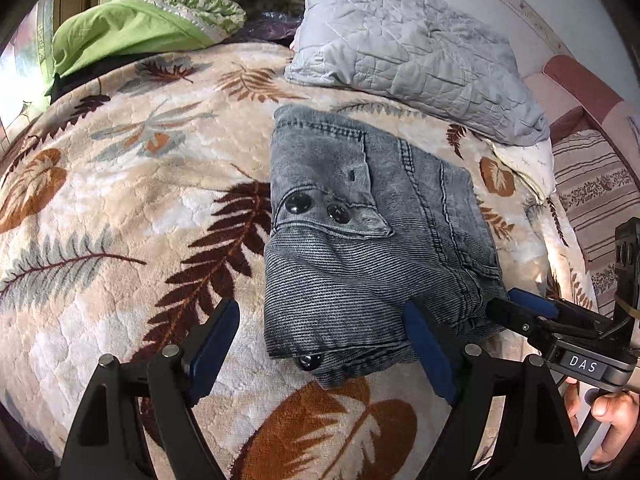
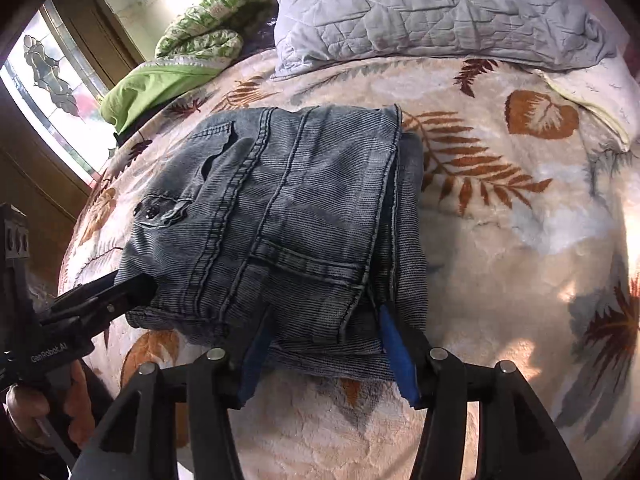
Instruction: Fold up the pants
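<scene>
The left claw stands released, its blue pads spread wide at the near edge of the folded pants, one pad on the blanket and the other against the denim; nothing is pinched between them. The right claw is also released, its pads straddling the near hem of the bundle, with cloth lying between them but not squeezed. Both sit low at that near edge, probably because the last fold has just been laid there and the edge is being squared or let go.

The pants lie in a compact, thick rectangle on the leaf-patterned blanket of the bed, pocket flap and dark buttons facing up, layers stacked fairly evenly along the right-hand side. By the look of it the folding is essentially complete.

Beyond the bundle rest a grey quilted pillow and a green blanket, well apart from the work.
</scene>
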Available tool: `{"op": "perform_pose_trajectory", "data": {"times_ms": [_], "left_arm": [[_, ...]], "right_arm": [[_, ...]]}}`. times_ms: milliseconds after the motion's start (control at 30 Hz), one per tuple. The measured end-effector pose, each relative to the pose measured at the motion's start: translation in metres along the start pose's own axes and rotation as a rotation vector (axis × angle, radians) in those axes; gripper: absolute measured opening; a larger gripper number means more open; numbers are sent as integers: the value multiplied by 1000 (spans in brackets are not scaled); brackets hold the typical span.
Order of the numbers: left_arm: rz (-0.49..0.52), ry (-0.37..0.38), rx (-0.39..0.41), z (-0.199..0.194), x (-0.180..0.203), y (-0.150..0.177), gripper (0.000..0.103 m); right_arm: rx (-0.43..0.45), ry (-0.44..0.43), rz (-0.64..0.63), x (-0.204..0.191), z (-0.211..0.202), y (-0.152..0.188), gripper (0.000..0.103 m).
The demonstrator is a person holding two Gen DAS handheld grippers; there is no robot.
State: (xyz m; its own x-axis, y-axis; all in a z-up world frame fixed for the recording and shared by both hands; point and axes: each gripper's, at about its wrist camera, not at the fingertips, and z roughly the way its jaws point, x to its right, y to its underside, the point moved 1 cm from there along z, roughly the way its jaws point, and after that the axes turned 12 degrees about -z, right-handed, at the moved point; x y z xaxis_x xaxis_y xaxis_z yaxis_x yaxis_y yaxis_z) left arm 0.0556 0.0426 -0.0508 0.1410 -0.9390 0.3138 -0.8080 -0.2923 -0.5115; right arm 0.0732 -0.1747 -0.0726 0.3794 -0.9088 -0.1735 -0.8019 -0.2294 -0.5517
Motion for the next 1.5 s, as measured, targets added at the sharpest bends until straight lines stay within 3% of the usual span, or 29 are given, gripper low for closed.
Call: {"op": "perform_pose_trajectory", "data": {"times_ms": [67, 133, 333, 500, 567, 833, 1033, 1167, 1500], "left_arm": [[38, -26, 69, -19, 5, 2, 84], [54, -49, 131, -33, 7, 6, 84], [77, -128, 168, -46, 15, 23, 85], [85, -173, 151, -45, 24, 37, 86], [70, -177, 140, -44, 24, 41, 87], [73, -223, 94, -32, 32, 54, 89], [68, -213, 114, -39, 43, 50, 89], [66, -212, 154, -48, 47, 45, 92], [57, -160, 161, -57, 49, 36, 94]], "right_arm": [[65, 23, -21, -2, -23, 1, 65], [142, 54, -32, -5, -44, 10, 73], [267, 98, 20, -5, -62, 56, 73], [234, 119, -15, -12, -59, 64, 74], [224, 120, -16, -14, -57, 67, 84], [215, 167, -31, -16, -55, 77, 90], [274, 210, -42, -14, -71, 76, 91], [277, 231, -69, -18, -79, 73, 91], [268, 255, -142, -36, -96, 58, 91]]}}
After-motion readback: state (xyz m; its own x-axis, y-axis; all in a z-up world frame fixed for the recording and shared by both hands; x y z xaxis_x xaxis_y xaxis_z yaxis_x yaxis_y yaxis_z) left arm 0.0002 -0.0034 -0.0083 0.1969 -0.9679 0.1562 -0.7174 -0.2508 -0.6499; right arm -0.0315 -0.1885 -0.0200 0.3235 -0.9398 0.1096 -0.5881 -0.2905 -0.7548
